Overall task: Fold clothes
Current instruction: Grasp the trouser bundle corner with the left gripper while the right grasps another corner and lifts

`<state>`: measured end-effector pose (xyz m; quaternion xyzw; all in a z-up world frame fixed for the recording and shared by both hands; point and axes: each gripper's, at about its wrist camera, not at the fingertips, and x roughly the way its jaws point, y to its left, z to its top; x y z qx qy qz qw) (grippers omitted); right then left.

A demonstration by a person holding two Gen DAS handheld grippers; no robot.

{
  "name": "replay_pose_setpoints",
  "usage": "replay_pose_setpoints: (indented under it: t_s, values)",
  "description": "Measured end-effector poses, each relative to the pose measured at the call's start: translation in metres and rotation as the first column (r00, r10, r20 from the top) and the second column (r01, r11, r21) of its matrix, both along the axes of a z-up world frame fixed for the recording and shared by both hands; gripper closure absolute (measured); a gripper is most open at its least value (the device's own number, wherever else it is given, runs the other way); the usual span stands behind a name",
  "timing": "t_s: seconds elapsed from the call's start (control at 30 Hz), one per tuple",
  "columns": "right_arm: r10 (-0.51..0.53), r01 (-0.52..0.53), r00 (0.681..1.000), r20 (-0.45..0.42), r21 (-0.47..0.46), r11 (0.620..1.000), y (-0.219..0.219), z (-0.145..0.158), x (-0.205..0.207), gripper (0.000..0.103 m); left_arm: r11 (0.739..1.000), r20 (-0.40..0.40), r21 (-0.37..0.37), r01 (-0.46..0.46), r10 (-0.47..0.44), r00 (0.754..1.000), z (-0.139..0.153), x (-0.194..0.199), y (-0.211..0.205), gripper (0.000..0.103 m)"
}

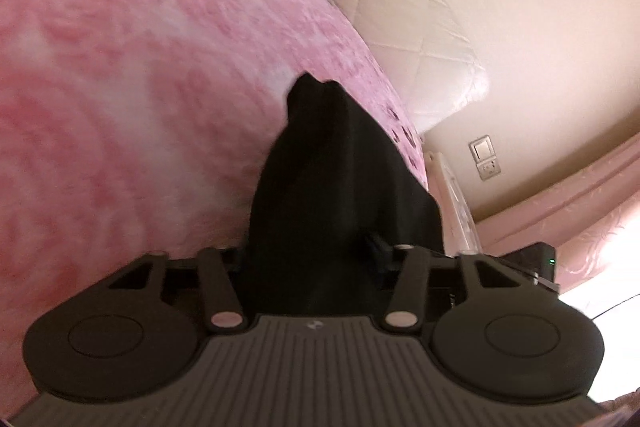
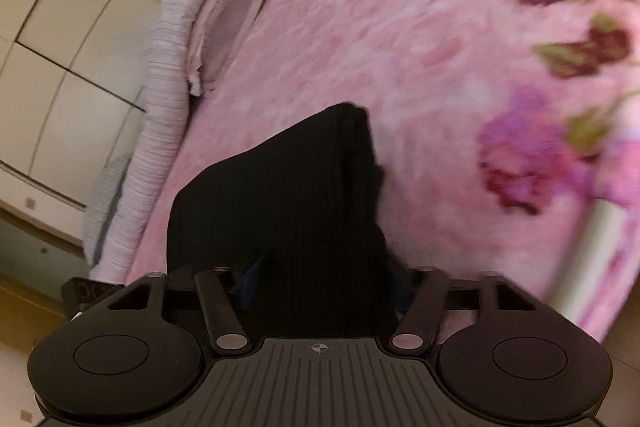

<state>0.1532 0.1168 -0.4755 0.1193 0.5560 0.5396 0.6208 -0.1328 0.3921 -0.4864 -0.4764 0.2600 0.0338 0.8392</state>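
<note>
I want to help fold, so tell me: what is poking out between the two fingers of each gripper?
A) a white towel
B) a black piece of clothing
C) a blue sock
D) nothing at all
B: in both wrist views a black piece of clothing bulges out of the left gripper and the right gripper, over the fuzzy pink flowered blanket.

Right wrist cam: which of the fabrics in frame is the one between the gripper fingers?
The black garment. It runs from the right gripper out over the pink floral blanket; the lilac ribbed bedding lies off at the bed's edge, untouched.
</note>
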Motion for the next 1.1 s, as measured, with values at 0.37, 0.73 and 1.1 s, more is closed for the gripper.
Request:
replay_pose_setpoints:
  t_s: [0.37,0.73,1.1]
  values:
    - [-0.003,0.015,0.991,-0.133,0.095,0.995,-0.012,0.008,0.007,0.083,0.997,0.006,0.060,-0.050,0.050,0.999,0.048,-0.007,-0.023,0.089]
    - [0.247,-0.229,0.956,-0.158,0.124,0.965,0.033,0.189,-0.063,0.084,0.900,0.041,0.031,-0.434,0.433,0.900,0.235,-0.171,-0.085,0.089]
    - [0.779,-0.750,0.579,-0.241,0.217,0.625,0.103,0.319,-0.280,0.084,0.408,-0.020,0.112,-0.906,0.912,0.409,0.391,-0.409,-0.289,0.089]
